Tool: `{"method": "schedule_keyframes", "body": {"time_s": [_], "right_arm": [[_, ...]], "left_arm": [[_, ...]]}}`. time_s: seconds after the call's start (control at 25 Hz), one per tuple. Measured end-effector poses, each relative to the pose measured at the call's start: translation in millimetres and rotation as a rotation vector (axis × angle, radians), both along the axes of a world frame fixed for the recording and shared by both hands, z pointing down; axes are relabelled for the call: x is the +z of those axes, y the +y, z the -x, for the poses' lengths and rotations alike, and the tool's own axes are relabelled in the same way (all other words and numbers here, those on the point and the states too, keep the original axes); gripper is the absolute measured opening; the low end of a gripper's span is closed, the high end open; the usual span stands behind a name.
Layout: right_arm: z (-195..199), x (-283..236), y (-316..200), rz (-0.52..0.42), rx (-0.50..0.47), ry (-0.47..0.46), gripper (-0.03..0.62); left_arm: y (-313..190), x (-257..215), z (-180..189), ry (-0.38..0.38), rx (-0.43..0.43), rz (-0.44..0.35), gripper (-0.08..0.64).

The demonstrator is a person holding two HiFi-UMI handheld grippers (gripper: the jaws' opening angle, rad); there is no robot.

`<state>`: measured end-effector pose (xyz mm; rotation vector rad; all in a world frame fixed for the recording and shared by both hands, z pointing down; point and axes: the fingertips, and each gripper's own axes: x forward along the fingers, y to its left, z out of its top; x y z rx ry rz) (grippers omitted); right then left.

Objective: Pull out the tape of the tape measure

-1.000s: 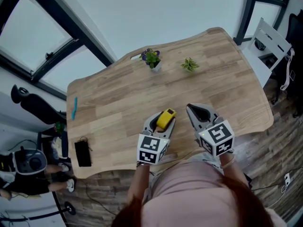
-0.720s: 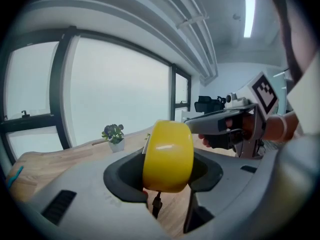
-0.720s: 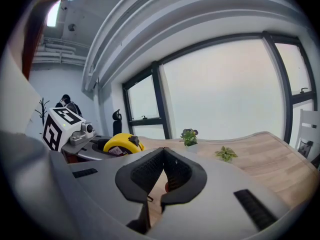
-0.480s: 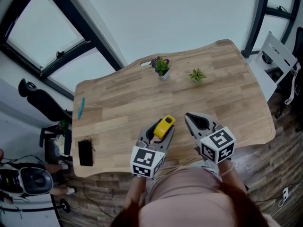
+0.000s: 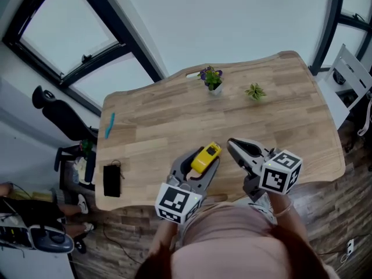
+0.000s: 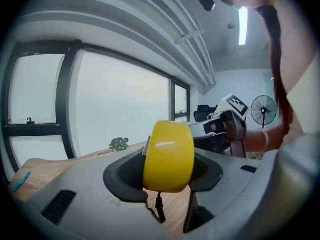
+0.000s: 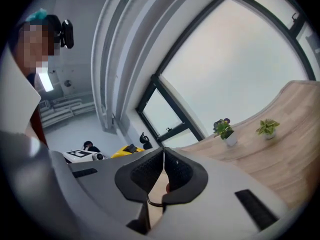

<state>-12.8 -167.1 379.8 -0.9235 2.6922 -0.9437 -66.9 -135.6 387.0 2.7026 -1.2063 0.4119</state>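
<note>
A yellow tape measure is held above the wooden table near its front edge. My left gripper is shut on it; in the left gripper view the yellow case fills the space between the black pads, with a short black strap hanging below it. No tape shows outside the case. My right gripper hangs just right of the case, apart from it, jaws shut with nothing between them. In the right gripper view its black pads meet and the yellow case shows to the left.
Two small potted plants stand at the table's far edge. A blue pen and a black wallet-like object lie at the left end. A black chair stands beyond the left end, a white rack at the right.
The head camera has shifted, so the table sits a little further right and down in view. Both grippers keep their hold and spacing; the tape measure stays in the left gripper.
</note>
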Motion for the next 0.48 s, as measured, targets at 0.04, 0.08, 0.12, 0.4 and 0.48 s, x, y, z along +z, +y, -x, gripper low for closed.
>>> {"method": "schedule_keyframes", "body": {"time_s": [0.04,0.08,0.12,0.4,0.48], "right_arm": [[4,-2,1,0.007,-0.019,-0.023,0.0],[7,-4,2,0.014,-0.035,-0.044,0.0],[9,-6,3,0.022,-0.047,-0.067,0.0],[23,-17,7,0.144,-0.152,-0.262,0.028],[26,-21,9,0.185,-0.19,-0.325,0.048]], "left_arm": [[2,-2,2,0.001,0.002,0.0,0.187],[3,-3,4,-0.002,0.003,0.004,0.187],[4,-5,6,-0.009,0.006,0.007,0.187],[11,-23,11,0.027,0.056,-0.048,0.187],[15,-24,10,0.017,0.082,-0.053,0.187]]}}
